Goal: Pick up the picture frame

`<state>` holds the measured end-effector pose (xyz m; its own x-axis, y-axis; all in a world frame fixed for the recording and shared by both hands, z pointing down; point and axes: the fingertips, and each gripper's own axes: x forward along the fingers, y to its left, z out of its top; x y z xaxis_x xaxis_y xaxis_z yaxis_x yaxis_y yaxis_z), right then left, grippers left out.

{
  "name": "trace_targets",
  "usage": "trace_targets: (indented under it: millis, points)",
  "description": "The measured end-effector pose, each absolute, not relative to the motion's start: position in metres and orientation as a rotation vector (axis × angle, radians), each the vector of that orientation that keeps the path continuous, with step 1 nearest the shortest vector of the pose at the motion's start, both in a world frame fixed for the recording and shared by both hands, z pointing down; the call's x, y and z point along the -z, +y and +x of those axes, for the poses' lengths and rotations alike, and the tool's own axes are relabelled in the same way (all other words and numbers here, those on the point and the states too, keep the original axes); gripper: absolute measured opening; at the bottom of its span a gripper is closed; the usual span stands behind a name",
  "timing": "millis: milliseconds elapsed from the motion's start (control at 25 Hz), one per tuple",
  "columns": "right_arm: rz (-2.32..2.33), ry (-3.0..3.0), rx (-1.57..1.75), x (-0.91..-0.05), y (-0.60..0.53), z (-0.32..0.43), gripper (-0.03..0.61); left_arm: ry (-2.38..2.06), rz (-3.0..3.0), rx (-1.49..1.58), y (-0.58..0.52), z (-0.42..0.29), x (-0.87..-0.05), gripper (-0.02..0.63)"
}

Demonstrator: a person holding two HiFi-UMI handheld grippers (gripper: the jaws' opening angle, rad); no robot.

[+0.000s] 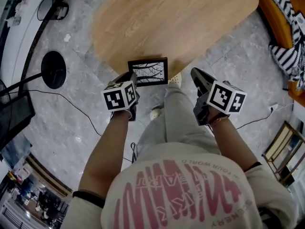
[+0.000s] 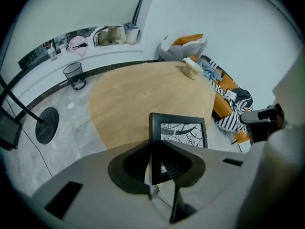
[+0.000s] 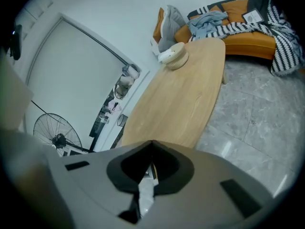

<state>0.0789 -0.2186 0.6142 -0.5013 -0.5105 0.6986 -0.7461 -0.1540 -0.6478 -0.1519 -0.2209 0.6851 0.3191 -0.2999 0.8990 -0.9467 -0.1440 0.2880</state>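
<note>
The picture frame, black-edged with a black-and-white branch print, is held over the near edge of the oval wooden table. My left gripper is shut on its left edge. In the left gripper view the frame stands up from between the jaws of that gripper, above the table. My right gripper hovers to the right of the frame, apart from it. In its own view the right gripper has its tips together and nothing between them.
A fan's round base and a cable lie on the grey floor at left, with a wire wastebasket beyond. An orange sofa with a striped blanket is at right. A round wooden object sits at the table's far end.
</note>
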Motion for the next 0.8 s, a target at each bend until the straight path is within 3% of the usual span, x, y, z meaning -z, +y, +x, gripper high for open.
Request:
trace_targets:
  millis: [800]
  points:
    - [1.391,-2.404,-1.291,-0.412,-0.237,-0.021,0.005,-1.391,1.876,-0.391,-0.24,-0.192,-0.475,0.075]
